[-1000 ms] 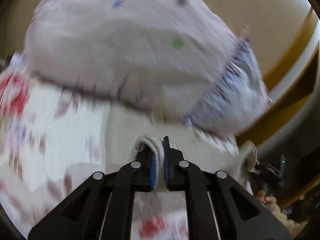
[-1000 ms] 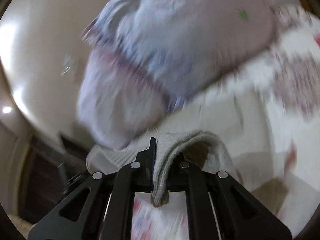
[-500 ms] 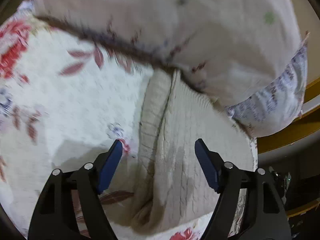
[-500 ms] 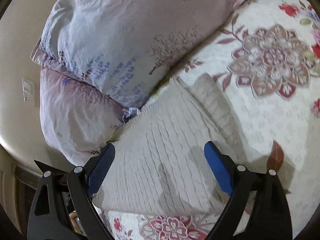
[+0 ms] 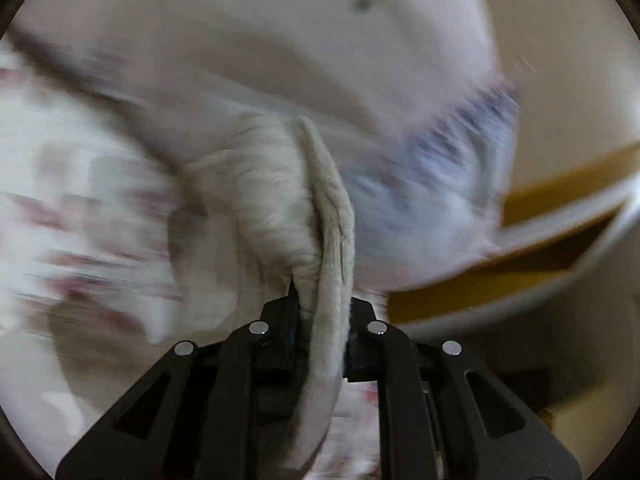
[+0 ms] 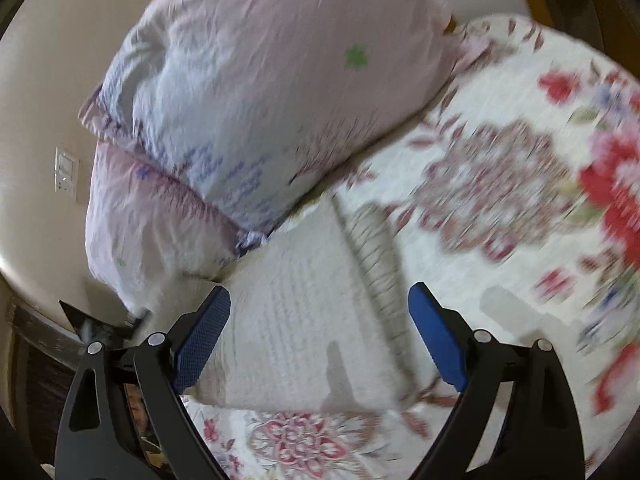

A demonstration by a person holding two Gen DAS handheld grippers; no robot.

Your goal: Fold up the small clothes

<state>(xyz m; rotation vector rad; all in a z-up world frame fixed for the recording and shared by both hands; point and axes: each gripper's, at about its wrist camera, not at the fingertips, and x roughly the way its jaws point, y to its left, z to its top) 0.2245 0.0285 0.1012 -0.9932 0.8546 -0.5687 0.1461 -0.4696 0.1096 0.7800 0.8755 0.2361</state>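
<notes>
The left gripper (image 5: 322, 312) is clamped on a bunched fold of the cream knit garment (image 5: 276, 200) at lower centre of its blurred view; the right gripper (image 6: 318, 336) stands wide apart, holding nothing, above the garment lying flat on the floral bedspread (image 6: 500, 184); only the right view shows the stacked pillows (image 6: 256, 92) sharply, upper left, and a wall switch (image 6: 66, 176).

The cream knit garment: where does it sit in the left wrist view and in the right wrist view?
Left wrist view: the cream knit garment rises from bottom centre, pinched in the left claw.
Right wrist view: it lies flat on the floral bedspread, lower centre, between the fingers of the open right claw.
Shared landmark: the pink pillow directly behind the garment.
</notes>
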